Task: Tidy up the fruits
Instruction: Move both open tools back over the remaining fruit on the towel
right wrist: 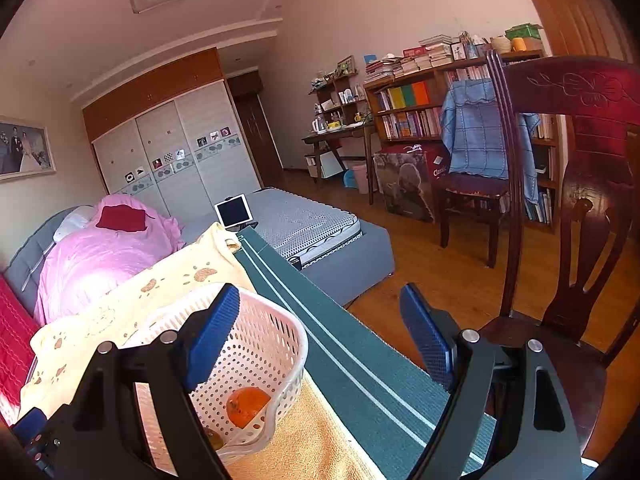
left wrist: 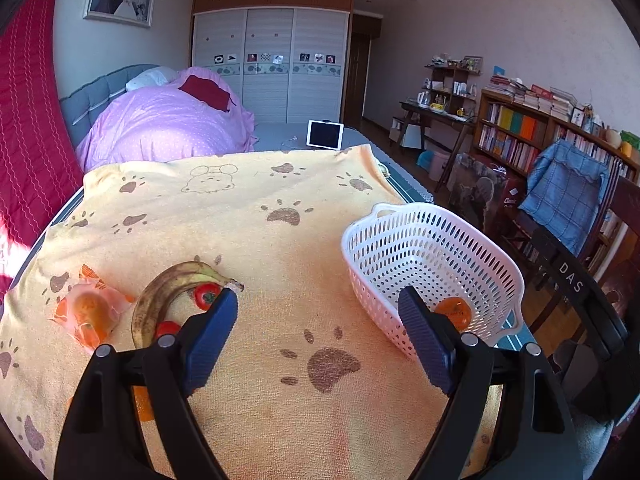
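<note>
A white perforated basket (left wrist: 432,248) sits on the yellow paw-print towel (left wrist: 256,216) at the right, holding an orange fruit (left wrist: 454,312). At the left lie a browned banana (left wrist: 168,292), two small red fruits (left wrist: 206,294) (left wrist: 167,328) and a wrapped orange fruit (left wrist: 88,312). Another orange fruit (left wrist: 142,404) shows partly behind the left finger. My left gripper (left wrist: 318,320) is open and empty above the towel between banana and basket. My right gripper (right wrist: 320,320) is open and empty beside the basket (right wrist: 260,340); the orange fruit (right wrist: 246,406) lies inside it.
The towel covers a table with a green edge (right wrist: 320,320). A bed with a pink quilt (left wrist: 168,124) and a tablet (left wrist: 325,134) lies beyond. Wooden chairs (right wrist: 568,216), a bookshelf (left wrist: 540,128) and a wardrobe (left wrist: 272,64) stand around.
</note>
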`<action>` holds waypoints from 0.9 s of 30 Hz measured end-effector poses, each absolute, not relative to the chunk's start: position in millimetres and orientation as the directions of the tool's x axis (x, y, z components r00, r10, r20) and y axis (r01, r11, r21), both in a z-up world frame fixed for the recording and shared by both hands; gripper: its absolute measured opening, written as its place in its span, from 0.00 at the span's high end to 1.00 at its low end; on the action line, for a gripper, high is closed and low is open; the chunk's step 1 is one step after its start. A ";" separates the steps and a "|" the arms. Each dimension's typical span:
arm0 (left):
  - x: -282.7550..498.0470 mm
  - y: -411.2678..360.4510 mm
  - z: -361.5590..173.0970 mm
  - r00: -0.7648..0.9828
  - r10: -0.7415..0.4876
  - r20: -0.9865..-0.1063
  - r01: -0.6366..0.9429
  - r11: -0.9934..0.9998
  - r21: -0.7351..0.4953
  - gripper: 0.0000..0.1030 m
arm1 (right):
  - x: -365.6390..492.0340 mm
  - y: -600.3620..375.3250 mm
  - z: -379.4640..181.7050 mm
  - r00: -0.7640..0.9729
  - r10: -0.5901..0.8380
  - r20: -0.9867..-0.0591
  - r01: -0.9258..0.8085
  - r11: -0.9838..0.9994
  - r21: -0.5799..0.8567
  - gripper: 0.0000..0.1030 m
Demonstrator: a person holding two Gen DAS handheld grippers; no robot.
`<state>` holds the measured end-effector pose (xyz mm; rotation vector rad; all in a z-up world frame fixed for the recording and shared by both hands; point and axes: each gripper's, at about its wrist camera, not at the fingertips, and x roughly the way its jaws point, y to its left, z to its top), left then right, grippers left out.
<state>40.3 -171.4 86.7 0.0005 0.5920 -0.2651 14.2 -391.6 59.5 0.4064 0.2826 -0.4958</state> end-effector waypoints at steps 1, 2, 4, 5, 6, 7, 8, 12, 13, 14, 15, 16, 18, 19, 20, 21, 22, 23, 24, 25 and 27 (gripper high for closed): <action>40.4 -166.7 86.1 0.798 -0.241 -0.552 0.236 0.968 -0.082 0.20 | 14.5 -390.7 59.6 0.846 -0.398 -0.355 0.507 0.806 0.306 0.19; 40.6 -162.2 85.7 0.799 -0.237 -0.552 0.226 0.970 -0.089 0.20 | 15.0 -389.8 60.1 0.848 -0.394 -0.354 0.503 0.809 0.305 0.19; 39.4 -153.6 86.7 0.805 -0.220 -0.551 0.200 0.975 -0.096 0.20 | 15.0 -388.5 60.1 0.854 -0.384 -0.352 0.492 0.816 0.304 0.19; 38.1 -149.2 87.5 0.810 -0.209 -0.548 0.187 0.978 -0.096 0.20 | 15.1 -387.7 60.4 0.856 -0.378 -0.351 0.487 0.819 0.304 0.19; 36.2 -144.7 88.7 0.816 -0.199 -0.543 0.174 0.980 -0.096 0.20 | 14.9 -386.9 60.7 0.859 -0.374 -0.350 0.482 0.822 0.303 0.19; 34.1 -140.0 89.8 0.823 -0.188 -0.536 0.162 0.982 -0.095 0.20 | 14.7 -386.0 61.2 0.861 -0.369 -0.349 0.476 0.825 0.304 0.19; 32.6 -135.8 91.0 0.829 -0.178 -0.531 0.151 0.984 -0.094 0.20 | 14.5 -384.0 62.3 0.866 -0.359 -0.349 0.467 0.830 0.305 0.19; 27.4 -120.5 96.6 0.856 -0.126 -0.502 0.098 0.992 -0.081 0.20 | 7.5 -377.0 71.3 0.892 -0.324 -0.315 0.423 0.845 0.329 0.19; 26.3 -116.4 97.2 0.862 -0.112 -0.494 0.085 0.993 -0.076 0.20 | 5.6 -374.5 75.1 0.900 -0.312 -0.304 0.408 0.850 0.333 0.19; 25.5 -112.7 97.7 0.867 -0.099 -0.489 0.073 0.995 -0.073 0.20 | 3.8 -371.9 79.1 0.908 -0.299 -0.294 0.390 0.858 0.335 0.19; 24.7 -109.1 98.0 0.870 -0.087 -0.485 0.061 0.996 -0.070 0.20 | 2.8 -369.5 82.2 0.915 -0.283 -0.289 0.374 0.865 0.336 0.19; 24.6 -105.2 98.2 0.872 -0.078 -0.484 0.050 0.996 -0.070 0.20 | 1.2 -366.2 84.5 0.921 -0.267 -0.284 0.357 0.871 0.338 0.19; 24.4 -96.4 98.2 0.875 -0.055 -0.480 0.025 0.997 -0.069 0.20 | 0.7 -361.2 88.2 0.930 -0.230 -0.285 0.325 0.879 0.349 0.17; 24.0 -92.2 98.3 0.877 -0.042 -0.479 0.011 0.998 -0.066 0.20 | 1.3 -358.1 89.4 0.935 -0.206 -0.288 0.304 0.885 0.354 0.17; 23.7 -87.4 98.5 0.879 -0.029 -0.477 -0.003 0.998 -0.065 0.20 | 2.5 -354.2 89.8 0.939 -0.182 -0.292 0.283 0.891 0.354 0.17; 23.6 -81.7 98.9 0.880 -0.016 -0.475 -0.017 0.998 -0.065 0.20 | 3.5 -350.0 90.0 0.942 -0.160 -0.296 0.263 0.898 0.352 0.16; 24.1 -76.7 99.1 0.881 -0.004 -0.474 -0.030 0.997 -0.066 0.20 | 3.9 -344.6 90.6 0.944 -0.138 -0.298 0.242 0.906 0.347 0.16; 24.2 -71.8 99.1 0.881 0.007 -0.474 -0.044 0.997 -0.067 0.20 | 3.6 -338.7 90.9 0.947 -0.117 -0.300 0.221 0.914 0.341 0.16; 24.2 -66.3 99.5 0.880 0.016 -0.474 -0.056 0.996 -0.071 0.20 | 4.2 -332.8 90.9 0.948 -0.097 -0.303 0.202 0.920 0.336 0.16; 25.6 -60.7 98.9 0.880 0.025 -0.475 -0.069 0.995 -0.075 0.20 | 4.6 -326.4 90.9 0.949 -0.076 -0.306 0.181 0.926 0.331 0.16; 25.9 -50.0 98.1 0.878 0.043 -0.476 -0.092 0.993 -0.079 0.20 | 5.1 -313.4 90.8 0.949 -0.038 -0.312 0.142 0.937 0.318 0.16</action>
